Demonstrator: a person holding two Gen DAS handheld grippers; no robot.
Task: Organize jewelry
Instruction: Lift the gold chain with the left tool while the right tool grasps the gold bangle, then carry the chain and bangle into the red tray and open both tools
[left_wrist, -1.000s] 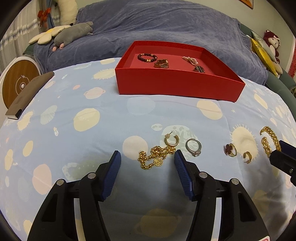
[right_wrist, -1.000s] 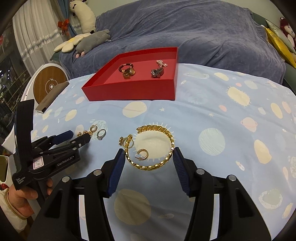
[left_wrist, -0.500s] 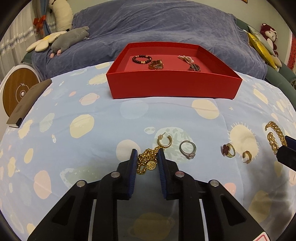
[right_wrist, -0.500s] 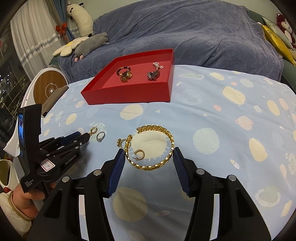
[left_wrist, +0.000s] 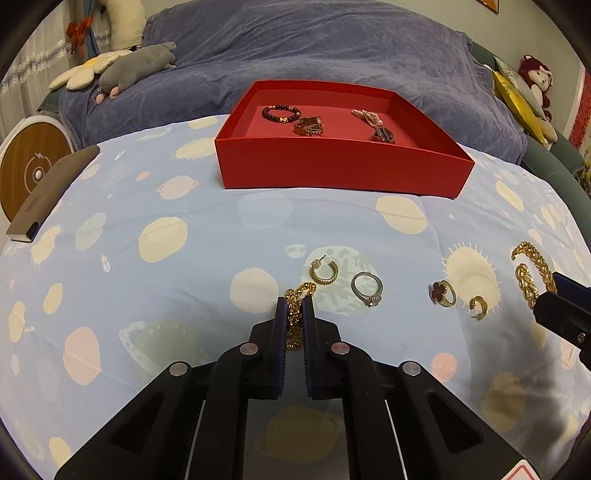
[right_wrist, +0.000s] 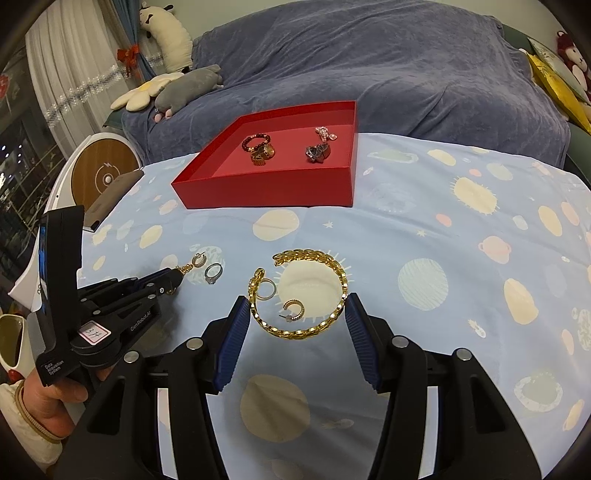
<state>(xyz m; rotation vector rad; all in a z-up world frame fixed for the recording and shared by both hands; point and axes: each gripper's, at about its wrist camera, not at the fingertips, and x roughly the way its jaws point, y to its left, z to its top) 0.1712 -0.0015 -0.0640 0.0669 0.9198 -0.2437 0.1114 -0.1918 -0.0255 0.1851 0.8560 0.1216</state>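
— Where is the gold chain (left_wrist: 294, 319) held?
— Between the closed left gripper (left_wrist: 294, 325), lengthwise along its fingers, on the tablecloth (left_wrist: 184, 280).
— And the right gripper (right_wrist: 295, 325)?
— Spread wide around the gold bracelet (right_wrist: 334, 317) (seen whole only from the right wrist), nothing gripped.

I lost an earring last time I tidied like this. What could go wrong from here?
The left gripper is shut on only part of the gold chain; its free end lies by the hoop earring and might drag it. The right gripper straddles the gold bracelet, with a small earring and ring inside its loop.
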